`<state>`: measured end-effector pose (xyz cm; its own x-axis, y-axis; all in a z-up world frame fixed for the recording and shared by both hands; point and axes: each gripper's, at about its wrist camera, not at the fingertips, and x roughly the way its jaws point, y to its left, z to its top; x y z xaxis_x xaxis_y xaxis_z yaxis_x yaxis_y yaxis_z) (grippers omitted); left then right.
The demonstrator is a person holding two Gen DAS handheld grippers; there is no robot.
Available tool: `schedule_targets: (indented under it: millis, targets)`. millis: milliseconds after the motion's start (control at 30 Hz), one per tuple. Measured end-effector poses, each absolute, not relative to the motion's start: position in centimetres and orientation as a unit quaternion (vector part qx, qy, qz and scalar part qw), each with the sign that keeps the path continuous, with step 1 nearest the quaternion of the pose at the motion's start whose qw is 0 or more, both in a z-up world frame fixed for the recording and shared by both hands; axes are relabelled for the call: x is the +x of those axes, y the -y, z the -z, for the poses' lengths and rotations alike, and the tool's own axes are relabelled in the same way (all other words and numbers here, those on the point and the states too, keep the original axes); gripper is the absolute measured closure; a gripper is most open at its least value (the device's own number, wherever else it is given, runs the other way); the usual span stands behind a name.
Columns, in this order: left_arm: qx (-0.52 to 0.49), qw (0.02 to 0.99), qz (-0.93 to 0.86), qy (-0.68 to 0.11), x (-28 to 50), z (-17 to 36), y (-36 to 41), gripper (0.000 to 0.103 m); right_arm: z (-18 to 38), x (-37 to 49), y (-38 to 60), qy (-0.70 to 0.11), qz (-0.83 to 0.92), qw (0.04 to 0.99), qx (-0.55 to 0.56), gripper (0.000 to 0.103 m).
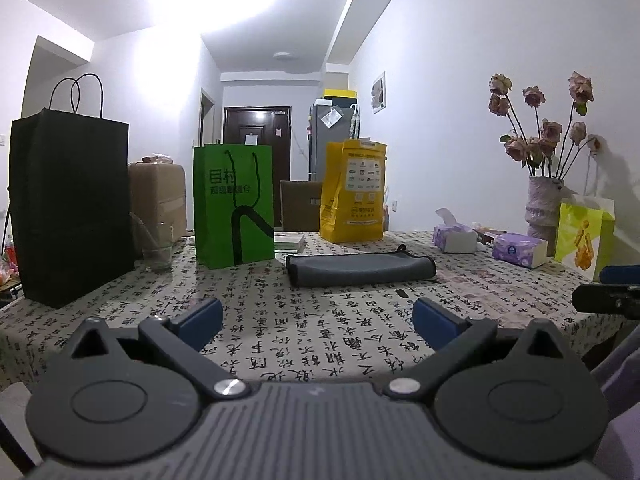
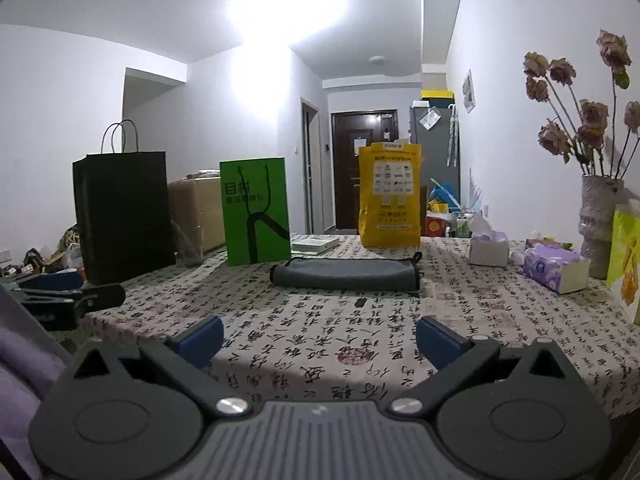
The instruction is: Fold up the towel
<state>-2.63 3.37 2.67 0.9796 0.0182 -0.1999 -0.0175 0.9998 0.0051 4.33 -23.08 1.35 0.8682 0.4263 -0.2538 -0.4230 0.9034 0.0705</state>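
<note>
Calligraphy-printed cloth is spread over the surface (image 1: 248, 296), on which the grey towel (image 1: 360, 269) is laid folded, in front of the green bag (image 1: 234, 204) and yellow bag (image 1: 354, 192). Both the left claw (image 1: 318, 322) and right claw (image 2: 320, 340) are held wide apart and empty, well short of the towel.

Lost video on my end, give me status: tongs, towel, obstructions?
Left tongs open, empty. Right tongs open, empty. Grey towel lies ahead on the table, untouched. Path to it clear.

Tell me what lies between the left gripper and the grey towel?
Only patterned tablecloth lies between the left gripper and towel, shown in the left wrist view.
</note>
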Motion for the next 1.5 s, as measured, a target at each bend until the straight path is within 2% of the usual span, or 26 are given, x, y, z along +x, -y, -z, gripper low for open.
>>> schedule_targets:
  millis: [1500]
  targets:
    - [0.014,0.992,-0.001,-0.126,-1.7,-0.6,-2.3,0.000,0.1,4.5,22.4,-0.155,-0.230,0.961,0.000,0.000]
